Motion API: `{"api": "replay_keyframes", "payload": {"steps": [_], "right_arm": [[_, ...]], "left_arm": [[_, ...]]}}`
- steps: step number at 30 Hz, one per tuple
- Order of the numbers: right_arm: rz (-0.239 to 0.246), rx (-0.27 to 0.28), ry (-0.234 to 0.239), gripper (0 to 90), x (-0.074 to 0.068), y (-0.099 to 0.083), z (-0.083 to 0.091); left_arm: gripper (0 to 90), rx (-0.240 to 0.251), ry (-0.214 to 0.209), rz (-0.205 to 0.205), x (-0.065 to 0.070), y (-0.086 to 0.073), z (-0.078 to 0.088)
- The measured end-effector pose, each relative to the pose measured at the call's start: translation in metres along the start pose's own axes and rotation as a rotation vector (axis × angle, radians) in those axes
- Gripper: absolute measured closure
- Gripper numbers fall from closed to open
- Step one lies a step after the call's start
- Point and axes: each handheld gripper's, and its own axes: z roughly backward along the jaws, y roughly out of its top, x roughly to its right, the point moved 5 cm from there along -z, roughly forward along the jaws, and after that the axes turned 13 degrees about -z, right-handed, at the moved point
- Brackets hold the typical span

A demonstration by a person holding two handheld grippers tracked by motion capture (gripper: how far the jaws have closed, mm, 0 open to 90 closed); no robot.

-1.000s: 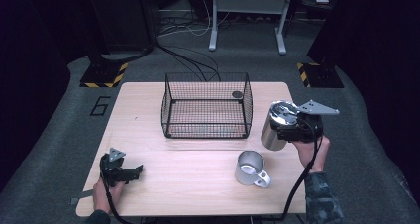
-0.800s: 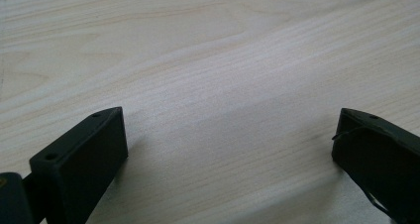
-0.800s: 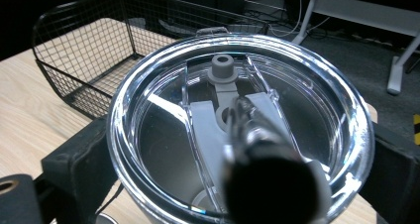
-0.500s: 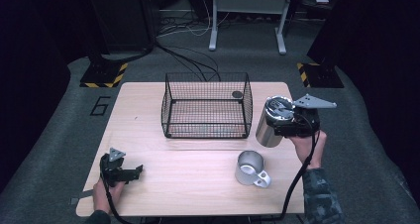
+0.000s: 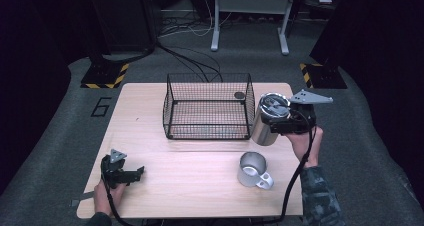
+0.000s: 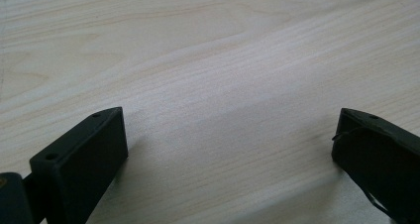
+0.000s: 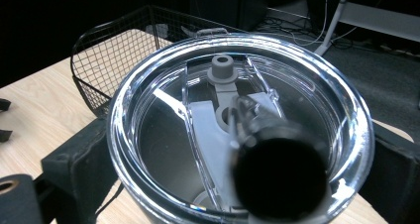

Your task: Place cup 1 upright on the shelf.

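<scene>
A steel tumbler with a clear lid hangs above the table's right side, just right of the wire basket. My right gripper is shut on the tumbler below its lid, one black jaw on each side. A steel mug with a handle stands on the table in front of the tumbler. My left gripper rests low at the table's front left, open, with bare wood between its jaws in the left gripper view.
The wooden table has bare room in its middle and left. A small dark round object sits at the basket's far right corner. Cables and stand legs lie on the grey floor beyond the table.
My right gripper has carried the tumbler a little left and toward the basket. The left gripper has not moved.
</scene>
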Motion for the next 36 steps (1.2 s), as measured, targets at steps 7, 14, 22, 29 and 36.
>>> {"api": "replay_keyframes", "payload": {"steps": [7, 14, 22, 29, 36], "right_arm": [[0.011, -0.005, 0.02, 3.5, -0.009, 0.005, -0.005], [0.023, -0.012, 0.042, 3.5, -0.018, 0.011, -0.011], [0.032, -0.02, 0.073, 3.5, -0.026, 0.018, -0.017], [0.041, -0.021, 0.089, 3.5, -0.034, 0.027, -0.022], [0.055, -0.019, 0.1, 3.5, -0.04, 0.035, -0.028]], "left_arm": [[0.5, 0.003, 0.001, 0.001, 0.0, 0.0, 0.0], [0.5, -0.001, -0.001, -0.002, 0.0, 0.0, 0.0], [0.5, 0.0, 0.0, 0.001, 0.0, 0.0, 0.0], [0.5, 0.005, 0.001, 0.001, 0.0, 0.0, 0.0], [0.5, -0.006, -0.005, -0.001, 0.0, 0.0, 0.001]]}}
